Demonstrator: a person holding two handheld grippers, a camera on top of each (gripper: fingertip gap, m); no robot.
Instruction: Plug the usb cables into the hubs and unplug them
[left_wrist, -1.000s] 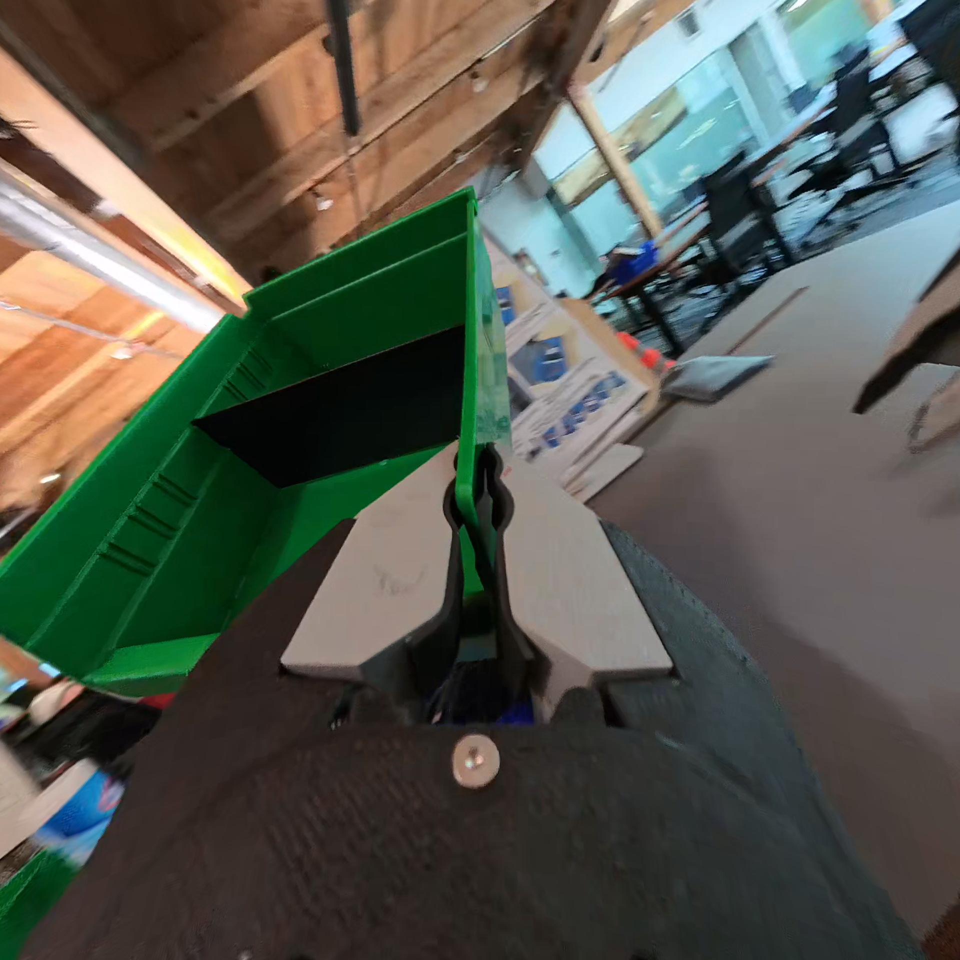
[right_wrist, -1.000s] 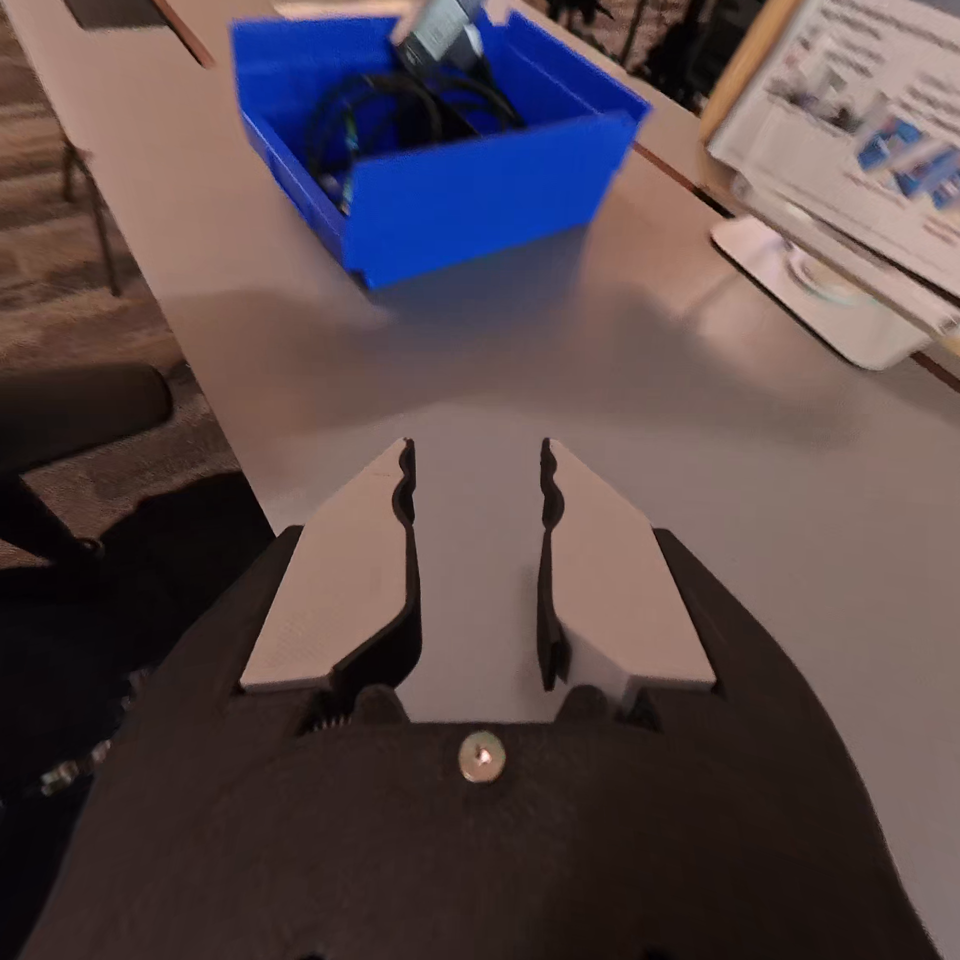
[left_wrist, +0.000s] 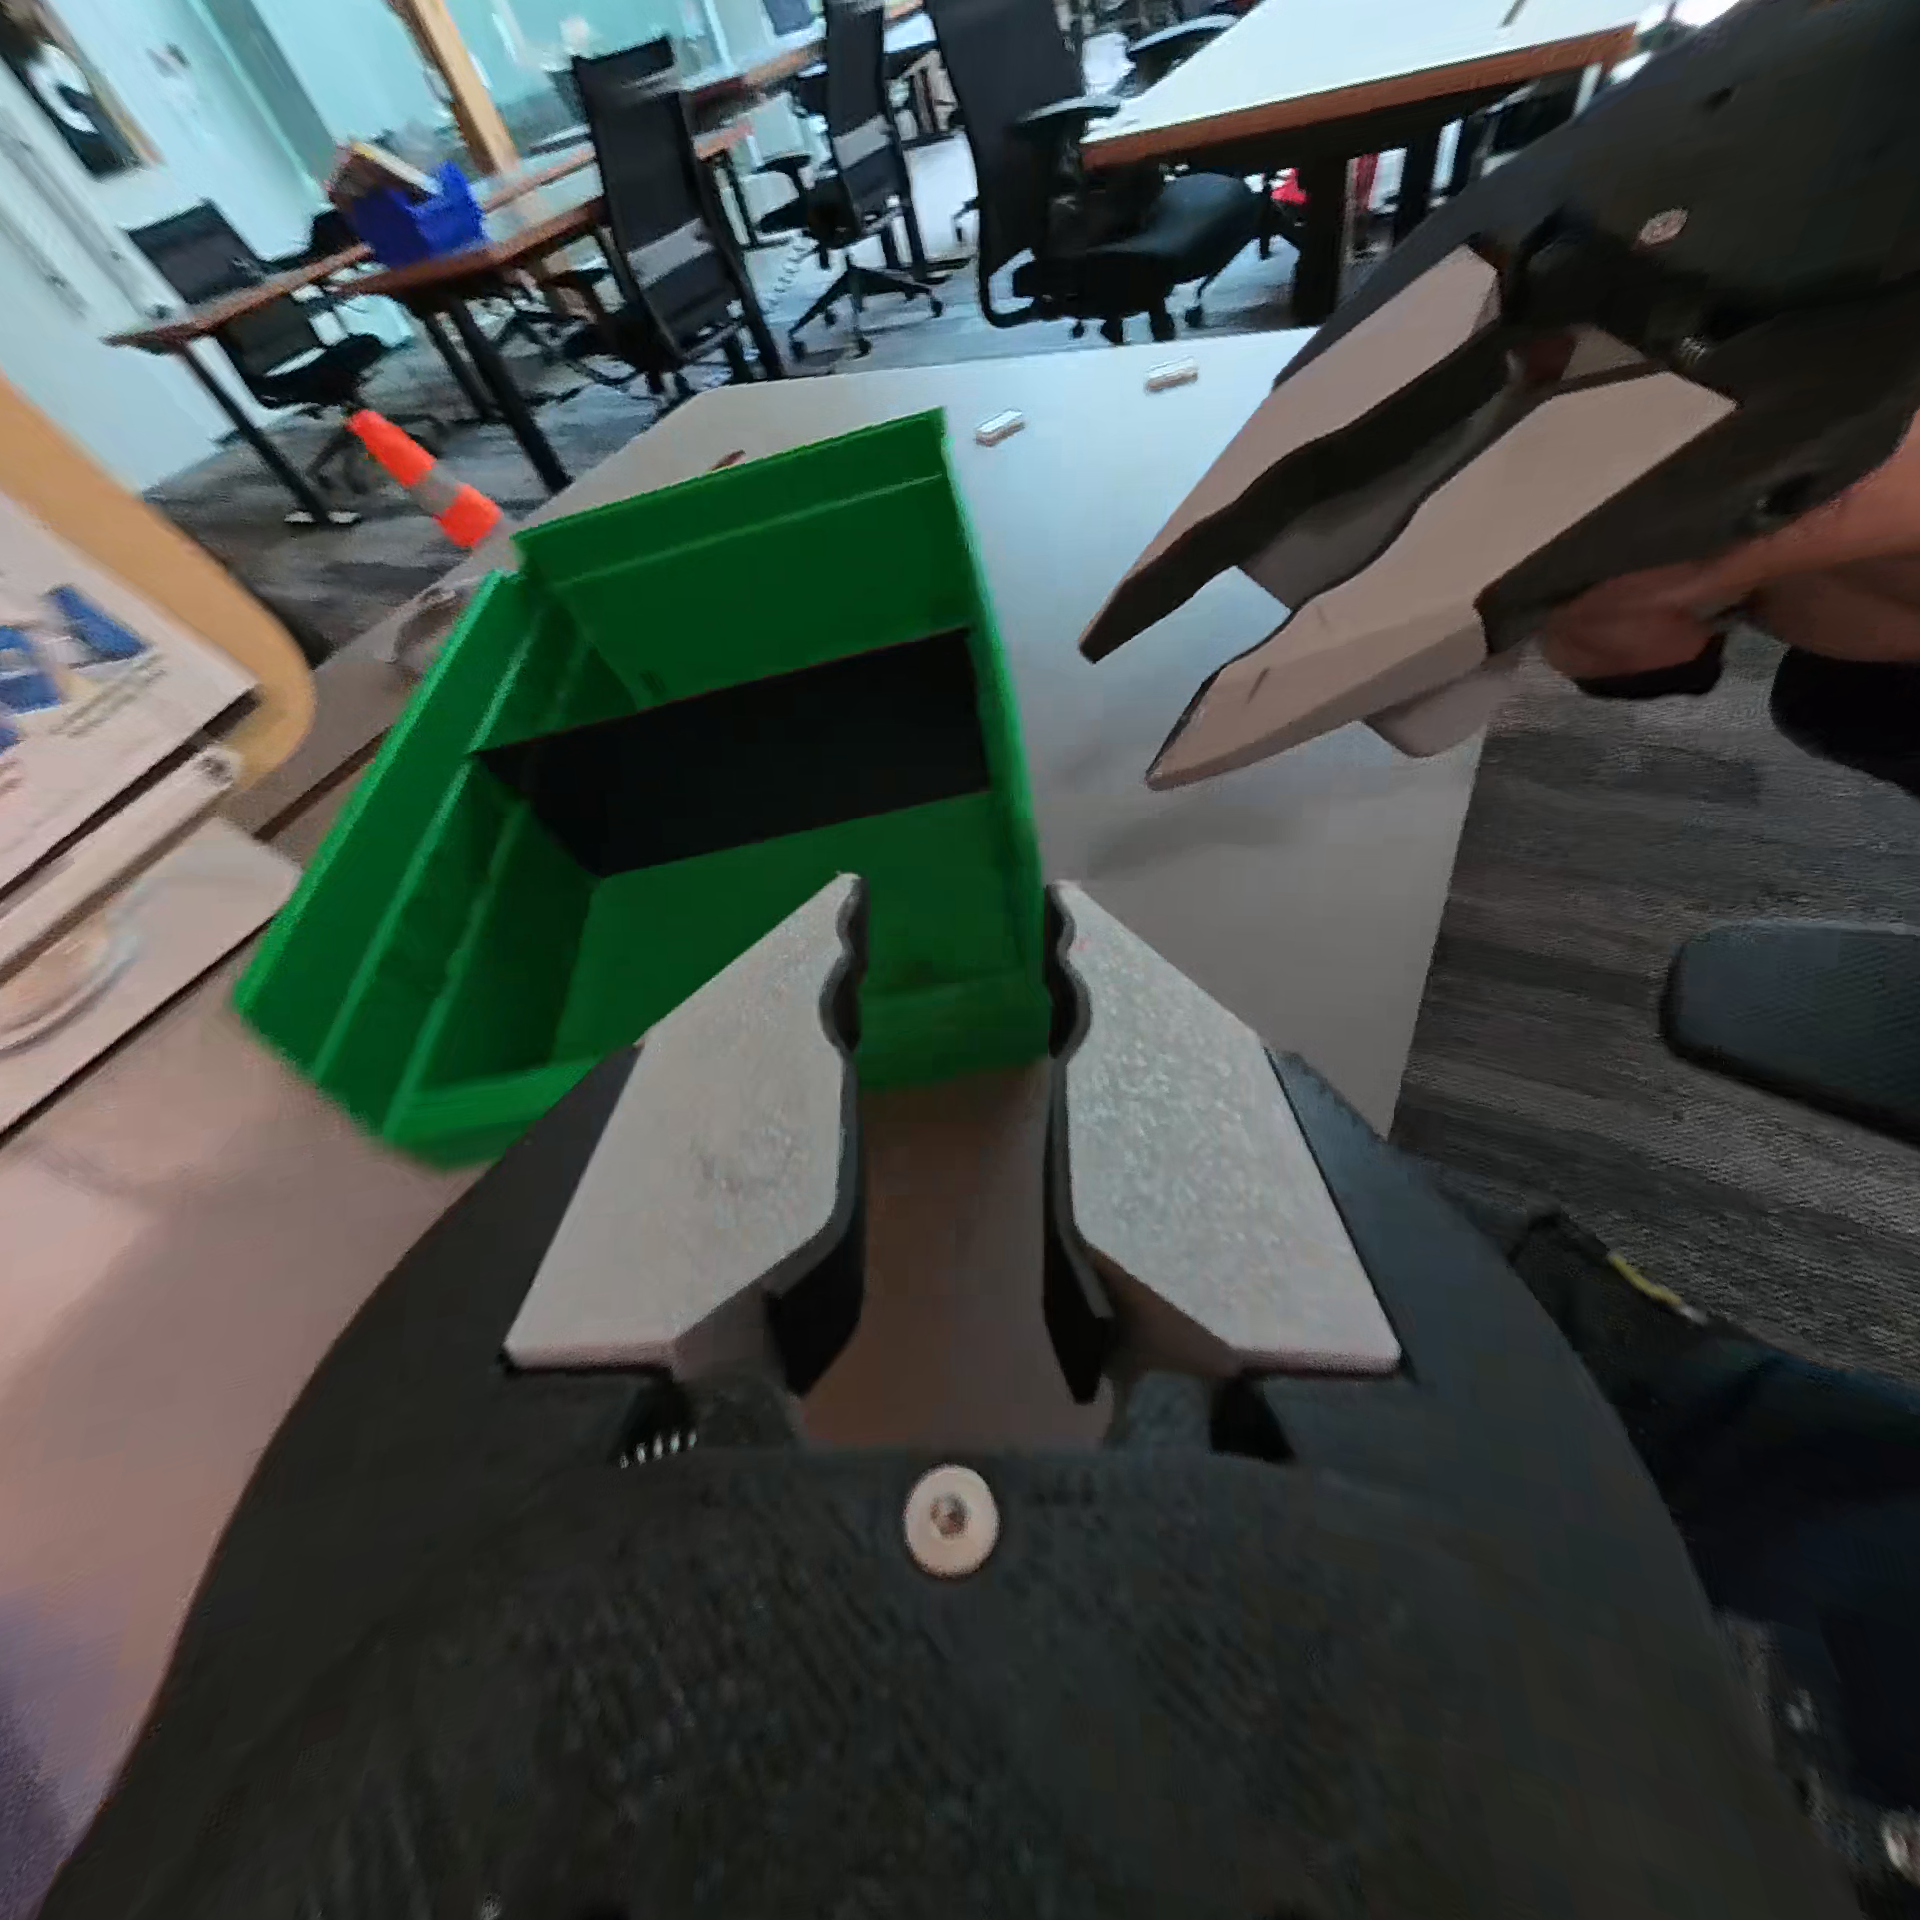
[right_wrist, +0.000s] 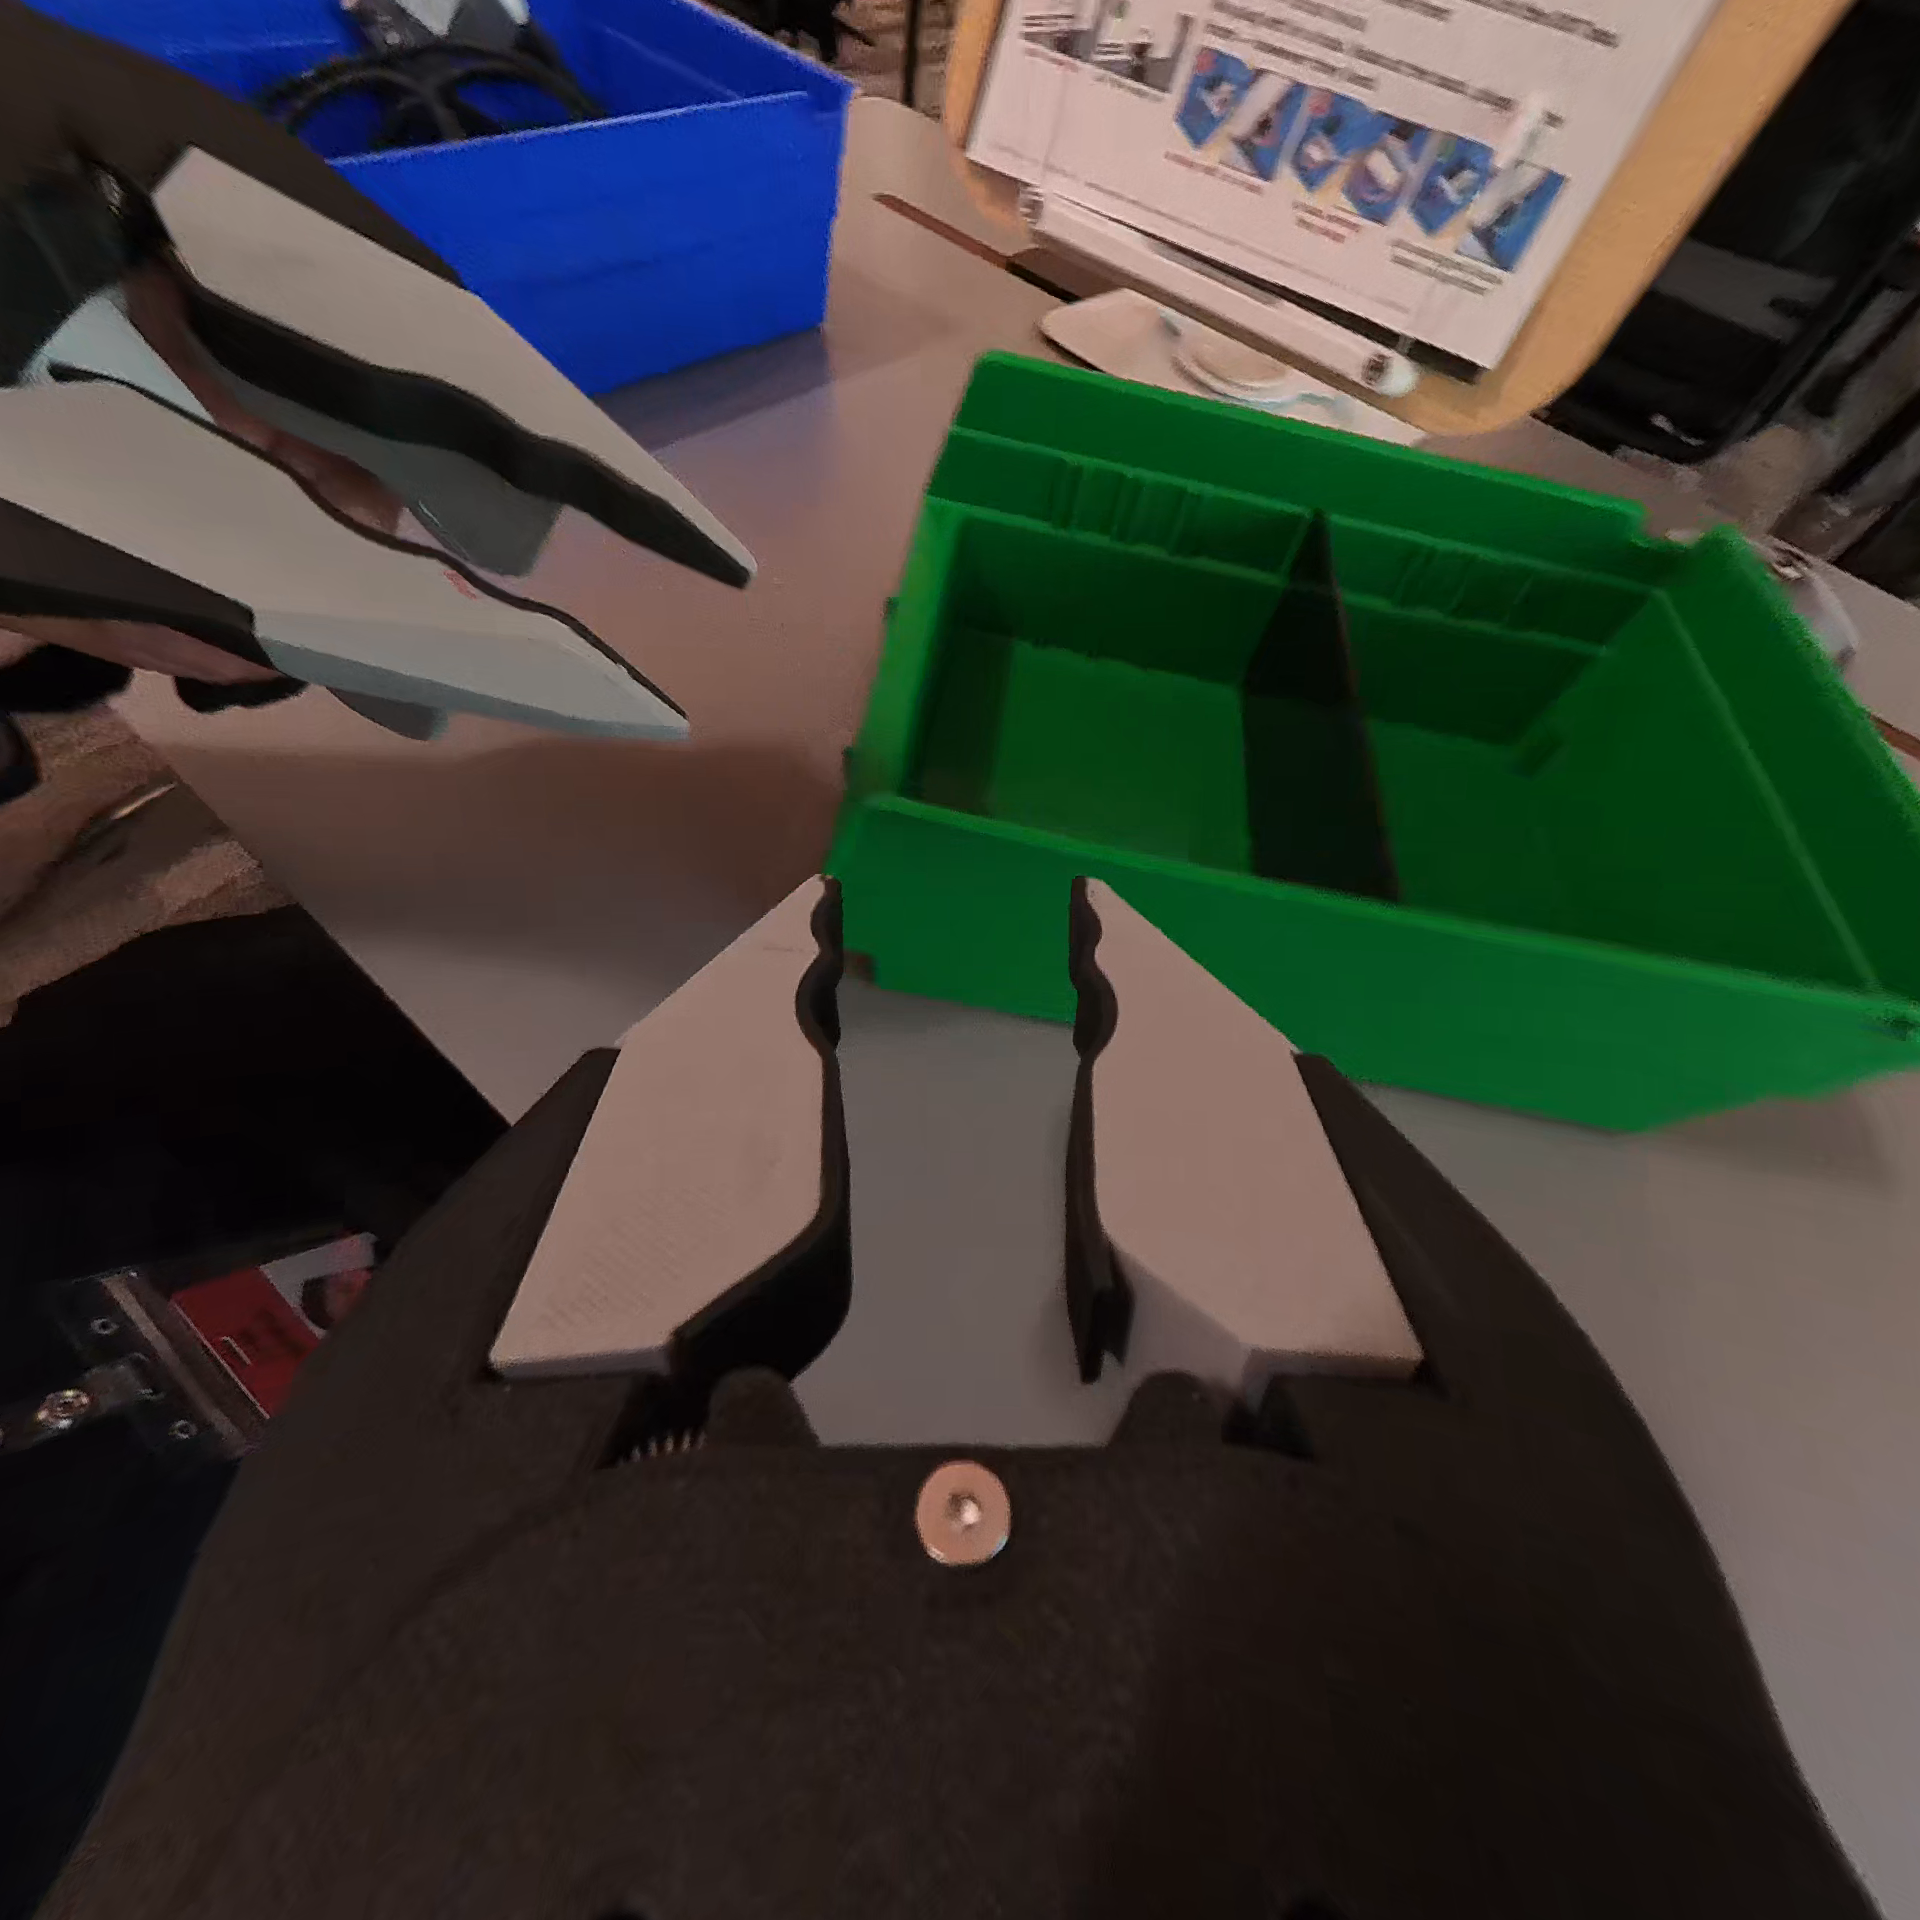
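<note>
A green plastic bin (left_wrist: 416, 883) with a black divider (left_wrist: 748, 748) across its inside stands on the grey table (left_wrist: 1247, 883). My left gripper (left_wrist: 951, 914) is open and empty, with its fingertips at the bin's near right corner, one on either side of the right wall and not gripping it. My right gripper (left_wrist: 1122, 717) hovers open to the right of the bin, held by a hand. In the right wrist view my right gripper (right_wrist: 953, 894) is open and empty just before the bin's (right_wrist: 1351, 987) front left corner. The left gripper (right_wrist: 712, 652) hangs open to the left there.
A blue bin (right_wrist: 623, 208) with black cables stands behind the green one. A printed poster on a stand (right_wrist: 1299, 156) is at the table's far side. Two small white blocks (left_wrist: 1001, 426) lie farther along the table. Office chairs (left_wrist: 665, 208), desks and an orange cone (left_wrist: 421, 478) are beyond.
My left gripper was shut on the green bin's wall and held it up tilted; now it is open and the bin stands on the table. My right gripper has moved up to the green bin.
</note>
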